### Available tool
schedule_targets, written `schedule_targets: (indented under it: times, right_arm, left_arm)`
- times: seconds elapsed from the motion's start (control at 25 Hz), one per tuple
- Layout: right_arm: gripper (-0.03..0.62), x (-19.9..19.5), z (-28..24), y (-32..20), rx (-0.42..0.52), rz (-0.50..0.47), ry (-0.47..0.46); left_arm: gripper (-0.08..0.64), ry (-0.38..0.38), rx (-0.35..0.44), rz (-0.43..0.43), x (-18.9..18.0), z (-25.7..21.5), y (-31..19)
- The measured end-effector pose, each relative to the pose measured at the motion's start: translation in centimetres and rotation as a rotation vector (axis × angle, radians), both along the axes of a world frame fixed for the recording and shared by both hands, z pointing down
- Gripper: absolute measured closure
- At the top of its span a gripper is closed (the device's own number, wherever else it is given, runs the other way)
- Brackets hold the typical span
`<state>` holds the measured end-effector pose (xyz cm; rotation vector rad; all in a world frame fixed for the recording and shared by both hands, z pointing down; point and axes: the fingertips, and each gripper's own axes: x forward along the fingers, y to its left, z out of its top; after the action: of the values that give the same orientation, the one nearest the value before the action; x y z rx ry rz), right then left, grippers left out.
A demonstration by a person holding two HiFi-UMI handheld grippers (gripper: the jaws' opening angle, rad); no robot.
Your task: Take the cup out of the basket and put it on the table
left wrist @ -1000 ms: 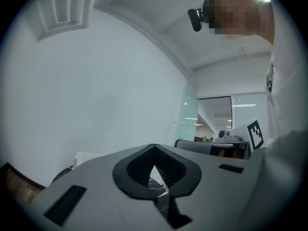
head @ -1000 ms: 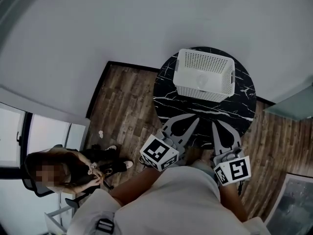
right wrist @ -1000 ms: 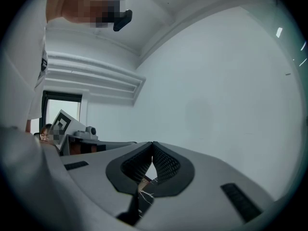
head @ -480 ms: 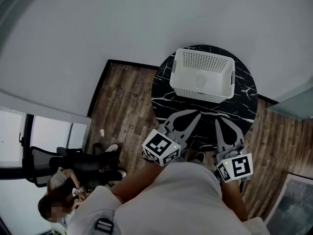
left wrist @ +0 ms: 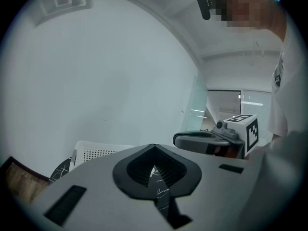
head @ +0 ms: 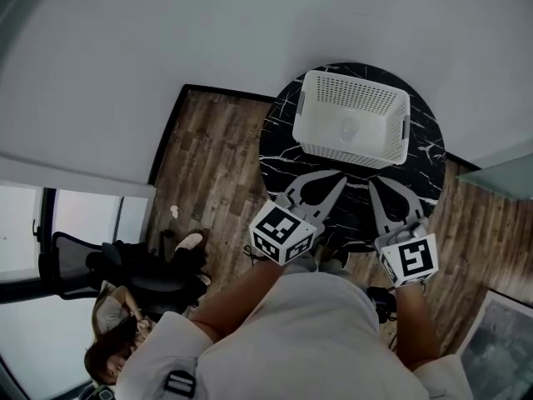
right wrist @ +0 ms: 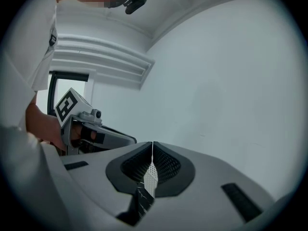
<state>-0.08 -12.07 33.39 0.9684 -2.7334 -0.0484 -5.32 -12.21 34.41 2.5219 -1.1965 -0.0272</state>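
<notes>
Jaws pressed together, empty, on left gripper [left wrist: 153, 150] and right gripper [right wrist: 152, 147]; both now reach further over round black marble table [head: 279, 152]. White cup [head: 350, 129] lies inside white perforated plastic basket [head: 350, 153], ahead of tips.

- I've got the basket [head: 354, 119] up top: white plastic, matt, walls punched in a fine grid.
- The cup [head: 348, 129] inside reads white and smooth; I can't tell the material.
- Table [head: 279, 161]: black stone-look top, white veins, a slight sheen.
- Floor [head: 208, 182]: dark wood planks, grain showing.
- Left gripper [head: 338, 177] and right gripper [head: 371, 183]: grey matt plastic shells, and I see dark, finely ribbed pads [left wrist: 139, 170].
- Marker cubes [head: 283, 233]: matt white, black print.
- Wall [head: 208, 32]: plain matt white.
- Shirt [head: 291, 340]: pale cloth, softly creased.
</notes>
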Motion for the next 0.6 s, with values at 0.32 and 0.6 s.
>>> schedule_targets:
  times: [0.32,0.6]
  right_arm:
    - [0.584,-2.0,3.0,-4.9,-0.016,-0.068,0.117]
    - [0.584,-3.4,7.9,-9.3,-0.044,-0.177,0.278]
  left_arm:
    - [0.561,-0.053,-0.071,-0.014,-1.1,3.6,-4.6]
    - [0.561,-0.066,-0.123,-0.044,-2.2,6.8,-8.2]
